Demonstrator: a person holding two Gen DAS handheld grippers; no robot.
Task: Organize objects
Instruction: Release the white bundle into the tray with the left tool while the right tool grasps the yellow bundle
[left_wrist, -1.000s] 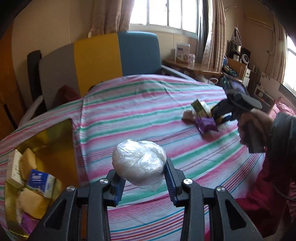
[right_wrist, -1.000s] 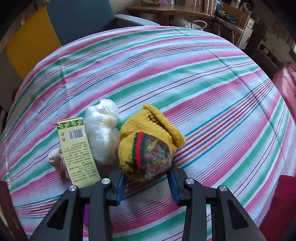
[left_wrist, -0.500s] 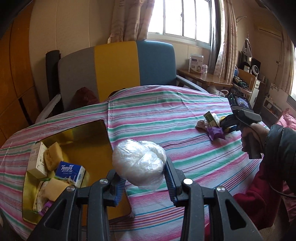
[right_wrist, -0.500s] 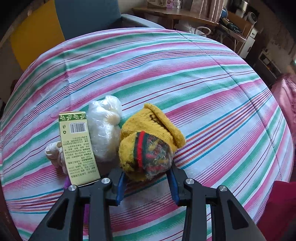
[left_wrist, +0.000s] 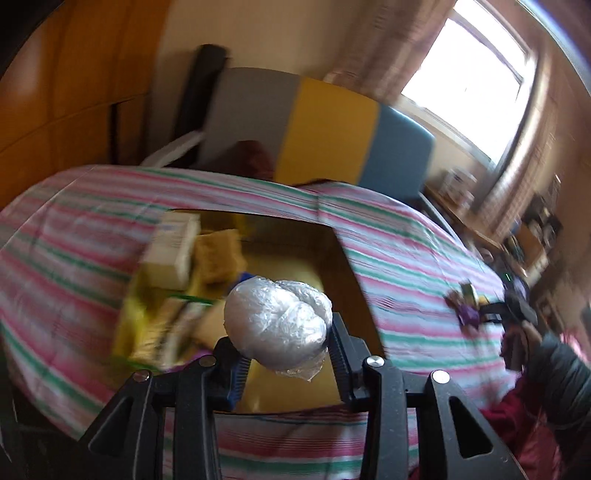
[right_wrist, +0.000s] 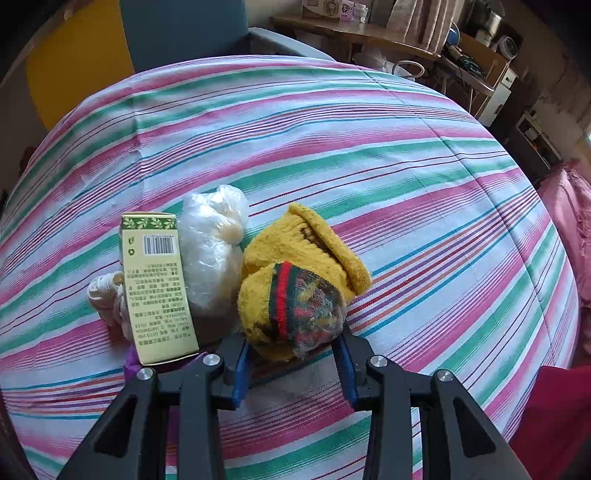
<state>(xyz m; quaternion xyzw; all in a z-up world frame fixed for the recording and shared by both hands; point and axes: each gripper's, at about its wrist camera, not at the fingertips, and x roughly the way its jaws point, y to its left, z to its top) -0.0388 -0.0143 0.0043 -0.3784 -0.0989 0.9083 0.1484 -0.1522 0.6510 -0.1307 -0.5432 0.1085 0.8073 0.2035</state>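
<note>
1. My left claw (left_wrist: 282, 350) pinches a plastic-wrapped white bundle (left_wrist: 277, 325) between both fingers, carried clear of the surface so it can go down from above. It sits just over the near side of the golden tray (left_wrist: 295, 384), where I judge it belongs.
2. My right claw (right_wrist: 293, 354) is closed around a yellow knitted sock ball (right_wrist: 295, 295) with a red and green band, low on the striped cloth (right_wrist: 369, 147). I cannot tell whether the ball is lifted or resting.
3. In the tray, toward its far left corner, lie a white box (left_wrist: 171, 247) and a yellowish soft piece (left_wrist: 218, 254); the rest there is too blurred to name. Sorted things gather here so the desk clears.
4. Just left of the sock ball wait a second wrapped bundle (right_wrist: 212, 254), a pale green carton (right_wrist: 157, 288) lying barcode up, and a small white knotted thing (right_wrist: 107, 295) beside the carton. They touch in one cluster, near the desk's near edge.
5. The desk wears a pink, green and white striped cloth.
6. Beyond its far edge stands a chair (left_wrist: 321, 129) in grey, yellow and blue panels, then a bright window (left_wrist: 469, 92) with curtains and cluttered shelves.
</note>
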